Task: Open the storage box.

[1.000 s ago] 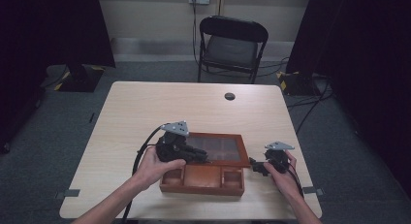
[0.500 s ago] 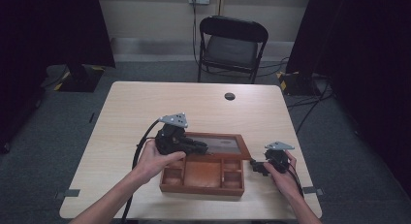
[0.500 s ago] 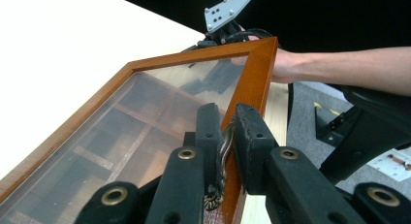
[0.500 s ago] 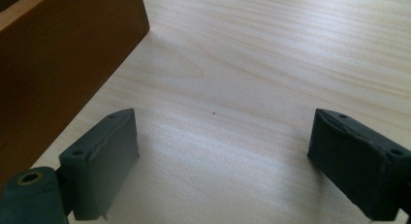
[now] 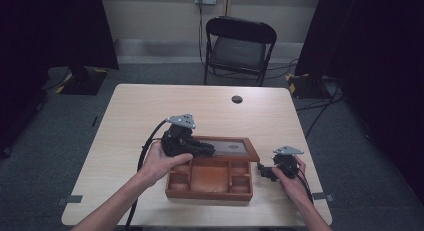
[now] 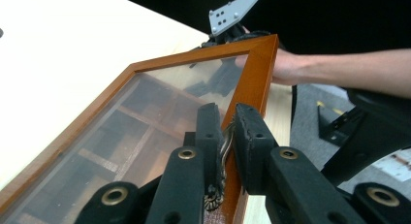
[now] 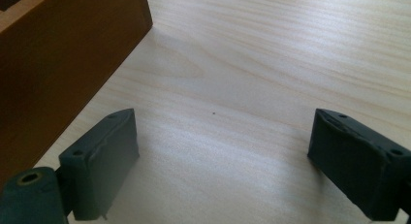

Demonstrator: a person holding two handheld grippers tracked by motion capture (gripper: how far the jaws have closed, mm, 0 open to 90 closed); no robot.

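Two hand-held grippers are working at a light wooden table (image 5: 150, 111) in the high view, where a brown wooden compartment box (image 5: 210, 183) is sitting near the person's edge with its glass-paned lid (image 5: 235, 148) lifted and tilting back. The left gripper (image 5: 207, 150) is reaching over the box's left side and gripping the lid's frame, while the right gripper (image 5: 262, 171) is resting on the table just beside the box's right wall, apart from it. A small dark disc (image 5: 237, 99) is lying well away toward the far edge, and a black folding chair (image 5: 240, 46) is standing beyond the table. In the left gripper view, the left gripper (image 6: 228, 132) is clamping its jaws on the lid's (image 6: 145, 117) orange-brown frame at a brass clasp (image 6: 219, 161), the box's dividers showing through the glass. In the right gripper view, the right gripper (image 7: 220, 146) is holding its jaws wide apart over bare tabletop (image 7: 271, 64), nothing between them, with the box's outer wall (image 7: 58, 59) rising at the left.
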